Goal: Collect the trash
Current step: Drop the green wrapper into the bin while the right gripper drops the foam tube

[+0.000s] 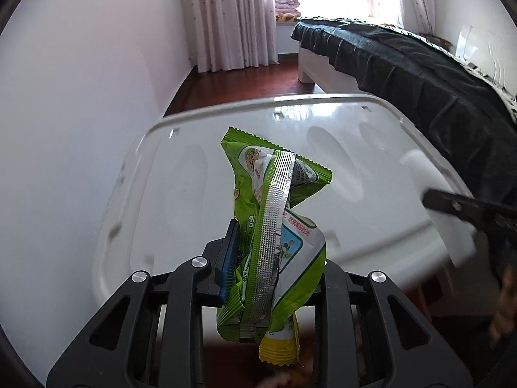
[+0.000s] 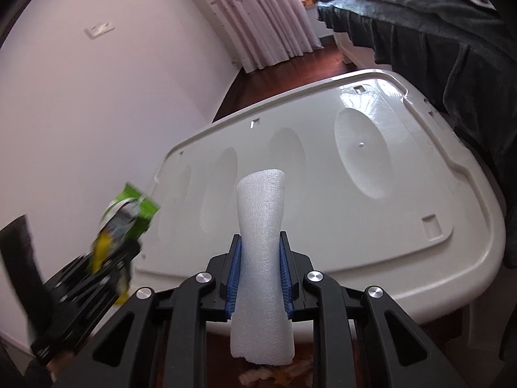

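Note:
My left gripper (image 1: 268, 258) is shut on a crumpled green and yellow snack wrapper (image 1: 274, 226) and holds it upright above a white plastic bin lid (image 1: 200, 168). My right gripper (image 2: 260, 258) is shut on a white foam sheet piece (image 2: 261, 242), standing upright between its blue pads, over the near edge of the same lid (image 2: 355, 194). In the right wrist view the left gripper with the wrapper (image 2: 129, 216) shows blurred at the left. In the left wrist view the right gripper's finger and foam (image 1: 433, 200) show at the right.
A bed with a dark cover (image 1: 404, 58) stands right of the lid. A white wall (image 1: 80, 97) is at the left. Pink curtains (image 1: 232, 16) hang at the far window. Dark red wooden floor (image 1: 245, 84) lies beyond the lid.

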`<state>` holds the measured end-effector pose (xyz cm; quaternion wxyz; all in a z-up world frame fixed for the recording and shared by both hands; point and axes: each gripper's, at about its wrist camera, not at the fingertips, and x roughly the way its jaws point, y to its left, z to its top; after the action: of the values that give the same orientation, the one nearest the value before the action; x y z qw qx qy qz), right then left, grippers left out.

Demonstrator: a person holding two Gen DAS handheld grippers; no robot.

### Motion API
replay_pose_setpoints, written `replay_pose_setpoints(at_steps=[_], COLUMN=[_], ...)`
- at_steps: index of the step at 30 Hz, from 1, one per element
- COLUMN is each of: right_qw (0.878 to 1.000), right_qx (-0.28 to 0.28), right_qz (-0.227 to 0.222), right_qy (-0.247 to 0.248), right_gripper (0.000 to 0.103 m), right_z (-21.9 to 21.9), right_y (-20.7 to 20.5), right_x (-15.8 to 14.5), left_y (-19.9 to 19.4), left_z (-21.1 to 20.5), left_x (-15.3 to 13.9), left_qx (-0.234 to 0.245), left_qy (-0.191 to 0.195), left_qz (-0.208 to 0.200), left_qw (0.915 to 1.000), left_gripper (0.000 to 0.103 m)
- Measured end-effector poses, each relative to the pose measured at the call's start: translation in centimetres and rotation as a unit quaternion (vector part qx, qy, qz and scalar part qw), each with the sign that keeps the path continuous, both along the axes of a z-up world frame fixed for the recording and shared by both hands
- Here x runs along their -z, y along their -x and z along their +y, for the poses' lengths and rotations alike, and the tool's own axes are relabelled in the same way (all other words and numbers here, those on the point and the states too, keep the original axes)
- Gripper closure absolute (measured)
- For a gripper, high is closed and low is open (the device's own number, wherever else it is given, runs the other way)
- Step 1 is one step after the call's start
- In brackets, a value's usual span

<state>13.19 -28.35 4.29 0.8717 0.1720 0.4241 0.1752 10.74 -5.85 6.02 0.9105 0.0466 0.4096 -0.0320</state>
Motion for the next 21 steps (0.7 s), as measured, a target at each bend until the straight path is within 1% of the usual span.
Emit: replay_pose_setpoints(at_steps=[2,3,5,9,12,14,16,18,21], right_qw=[1.000,1.000,0.999,0.999,0.999,0.998,0.998,0.997,0.995], right_qx=[-0.009,-0.014,-0.021,-0.030,-0.039,-0.043,-0.046,-0.049,-0.053], right_qz=[-0.009,-0.015,-0.025,-0.014,0.012,0.032,0.043,0.052,0.065], right_qy=[0.011,0.013,0.020,0.018,0.022,0.023,0.026,0.034,0.052], right_gripper=[0.081,0.081,0.081,0.081,0.081,0.081,0.081,0.080,0.080], right_z=[0.3,0.4,0.8,1.5,2.2,2.6,3.0,3.5,4.3], right_y=[1.5,2.2,4.3,8.5,11.4,13.2,14.6,15.6,16.1], right_x=[0.0,0.0,0.3,2.4,4.7,6.2,7.2,8.1,9.4], left_y=[3.3,4.3,7.5,11.7,13.7,15.1,16.0,16.7,16.1], left_z=[0.3,0.3,0.1,0.0,0.2,1.0,1.8,2.5,3.2], left_x=[0.3,0.6,1.3,3.3,5.1,6.4,7.7,8.7,10.0], left_qx=[-0.004,-0.004,-0.002,-0.001,-0.003,-0.012,-0.021,-0.028,-0.038], left_qy=[0.004,0.002,-0.002,0.014,0.018,0.024,0.025,0.027,0.035], left_qz=[0.003,0.004,0.009,0.033,0.052,0.070,0.085,0.095,0.114], left_qw=[1.0000,1.0000,1.0000,0.9993,0.9985,0.9972,0.9959,0.9948,0.9921], left_gripper=[0.078,0.078,0.078,0.078,0.078,0.078,0.078,0.078,0.078])
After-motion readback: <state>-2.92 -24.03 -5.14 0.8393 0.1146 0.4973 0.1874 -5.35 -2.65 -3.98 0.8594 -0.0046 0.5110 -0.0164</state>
